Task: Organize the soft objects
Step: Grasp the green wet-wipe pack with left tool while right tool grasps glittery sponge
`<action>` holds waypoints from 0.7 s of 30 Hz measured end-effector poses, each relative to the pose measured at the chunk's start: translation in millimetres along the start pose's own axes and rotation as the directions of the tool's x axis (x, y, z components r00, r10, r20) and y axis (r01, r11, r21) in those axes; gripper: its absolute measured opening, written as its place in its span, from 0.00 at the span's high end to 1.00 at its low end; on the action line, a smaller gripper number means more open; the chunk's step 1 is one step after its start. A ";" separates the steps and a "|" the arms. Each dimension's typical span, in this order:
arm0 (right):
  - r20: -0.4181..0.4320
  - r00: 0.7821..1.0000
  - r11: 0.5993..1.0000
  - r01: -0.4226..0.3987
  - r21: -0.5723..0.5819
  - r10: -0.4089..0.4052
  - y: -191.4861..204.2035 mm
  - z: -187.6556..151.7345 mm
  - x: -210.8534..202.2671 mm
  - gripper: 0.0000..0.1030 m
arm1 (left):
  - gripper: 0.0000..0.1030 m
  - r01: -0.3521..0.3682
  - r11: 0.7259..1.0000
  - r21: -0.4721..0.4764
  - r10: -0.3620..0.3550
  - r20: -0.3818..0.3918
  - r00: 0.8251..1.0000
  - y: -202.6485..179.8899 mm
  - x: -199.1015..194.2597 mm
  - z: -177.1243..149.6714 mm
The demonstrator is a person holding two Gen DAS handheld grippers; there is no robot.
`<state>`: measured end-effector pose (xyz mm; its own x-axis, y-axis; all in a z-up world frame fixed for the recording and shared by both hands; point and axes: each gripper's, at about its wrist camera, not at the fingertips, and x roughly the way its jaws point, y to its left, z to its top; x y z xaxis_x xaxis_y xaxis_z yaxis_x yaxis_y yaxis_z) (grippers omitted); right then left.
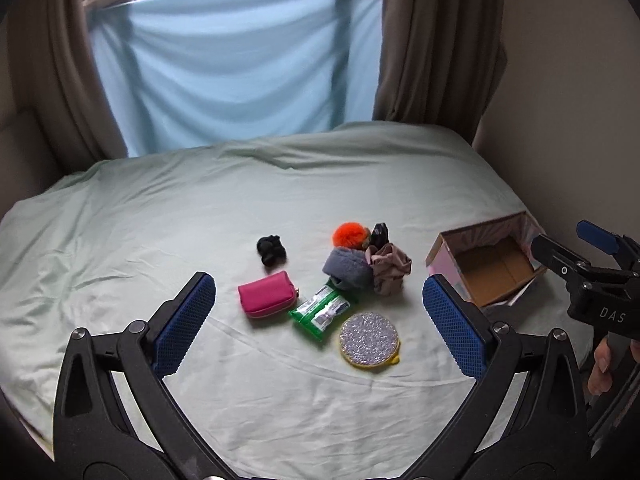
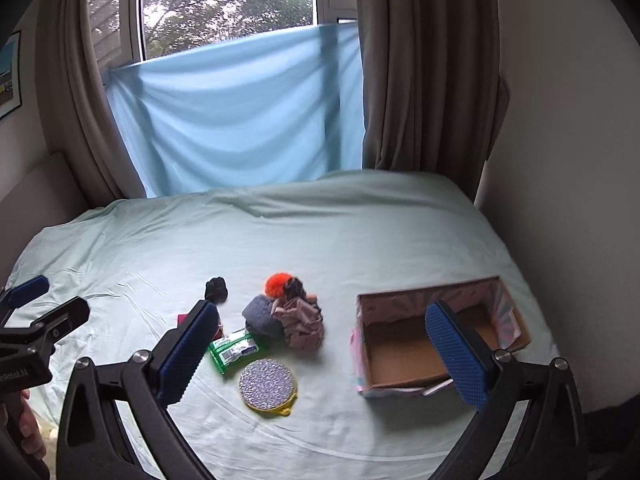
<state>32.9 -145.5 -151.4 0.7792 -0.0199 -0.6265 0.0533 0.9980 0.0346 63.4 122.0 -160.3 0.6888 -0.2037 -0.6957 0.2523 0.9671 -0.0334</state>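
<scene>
Pale green bedsheet [image 1: 160, 240], wrinkled, filling both views. Light blue cloth [image 1: 240, 80] across the window at 12 o'clock, brown curtains [image 1: 432, 40] either side. Tree outside clear only in right wrist view; framed picture [image 2: 10, 76] on the wall at 9 o'clock, right wrist view alone, cut off by the frame edge.

Open cardboard box with pink patterned outside [image 1: 492, 268] at 3 o'clock of the cluster, apart from it. Brown floor bare where visible. Right wrist view gives most of the interior and a loose flap along the near edge; left wrist view hides the near corner behind a finger and the far end behind the other tool.

Left gripper [image 1: 320, 320]: jaws spread wide, nothing between them, above the sheet. Right gripper [image 2: 320, 356]: jaws likewise apart, holding nothing. Each tool partly visible in the other's view, with a bit of hand at the handle.

Soft items in a cluster at centre:
- crumpled beige-pink fabric bundle [image 1: 390, 270], touching grey fuzzy cloth [image 1: 346, 268] at its 9 o'clock
- orange fluffy pom-pom [image 1: 351, 235] at 12 o'clock of the grey cloth, a dark object [image 1: 380, 234] beside it, too indistinct to name
- round glittery silver pad with yellow rim [image 1: 370, 342] at 6 o'clock, alone
- green wet-wipe packet [image 1: 322, 312], just beside the pad
- magenta zip pouch [image 1: 267, 294]; plain in left wrist view, nearly all hidden behind a finger in right wrist view
- small black rolled fabric [image 1: 271, 250] at 10 o'clock, apart
</scene>
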 end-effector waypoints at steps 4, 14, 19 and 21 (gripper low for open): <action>-0.068 0.998 0.999 0.011 0.043 -0.008 19.0 -32.9 46.4 0.00 | 0.00 0.089 0.993 0.071 -0.085 -0.057 0.995 24.2 59.3 -13.7; -0.131 0.991 0.999 0.041 -0.003 -0.041 67.5 -111.8 155.7 0.00 | 0.05 0.287 0.924 0.254 -0.226 -0.242 0.944 12.5 222.6 -45.1; -0.168 0.985 1.000 0.019 -0.020 -0.022 80.4 -142.3 203.5 0.00 | 0.11 0.350 0.872 0.343 -0.232 -0.340 0.911 -6.3 282.8 -66.6; -0.181 0.983 0.999 0.011 -0.034 -0.017 83.5 -151.8 218.5 0.00 | 0.12 0.373 0.852 0.368 -0.229 -0.379 0.897 -12.7 304.0 -75.1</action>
<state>112.8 -57.3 -403.6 0.6522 -0.0252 -0.7576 0.0403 0.9992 0.0014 218.6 59.3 -425.3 0.3028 -0.3463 -0.8879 0.7214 0.6921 -0.0239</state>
